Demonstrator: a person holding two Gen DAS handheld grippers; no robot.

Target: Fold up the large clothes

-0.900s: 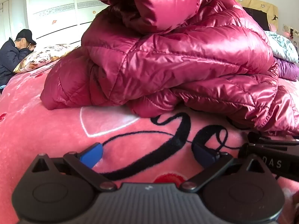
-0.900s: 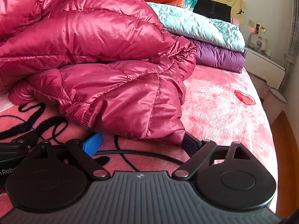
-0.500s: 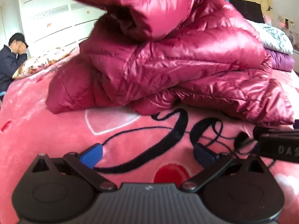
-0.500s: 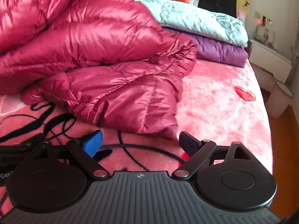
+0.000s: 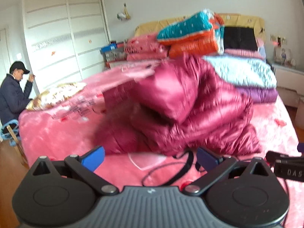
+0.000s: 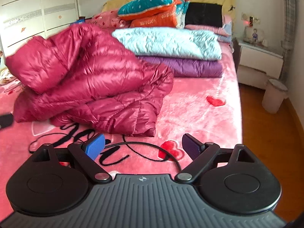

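A shiny crimson puffer jacket (image 6: 91, 81) lies folded in a thick bundle on the pink bed blanket (image 6: 199, 110); in the left wrist view the jacket (image 5: 190, 110) is blurred. My left gripper (image 5: 150, 158) is open, its blue pads wide apart with only blanket between them, a short way in front of the jacket's near edge. My right gripper (image 6: 143, 147) is open too and stands back from the jacket's near right corner, nothing between its fingers. The right tool's black body (image 5: 286, 169) shows at the left view's right edge.
Folded pale blue (image 6: 167, 41) and purple (image 6: 190, 66) quilts lie behind the jacket, with teal and orange bedding (image 6: 155, 9) at the headboard. A person in a dark coat and cap (image 5: 13, 93) sits at the bed's far left. A nightstand (image 6: 260, 60) and bin (image 6: 273, 95) stand right of the bed.
Both grippers have pulled back and risen from the jacket, which now looks smaller and farther off. The room behind it has come into view. Both stay open.
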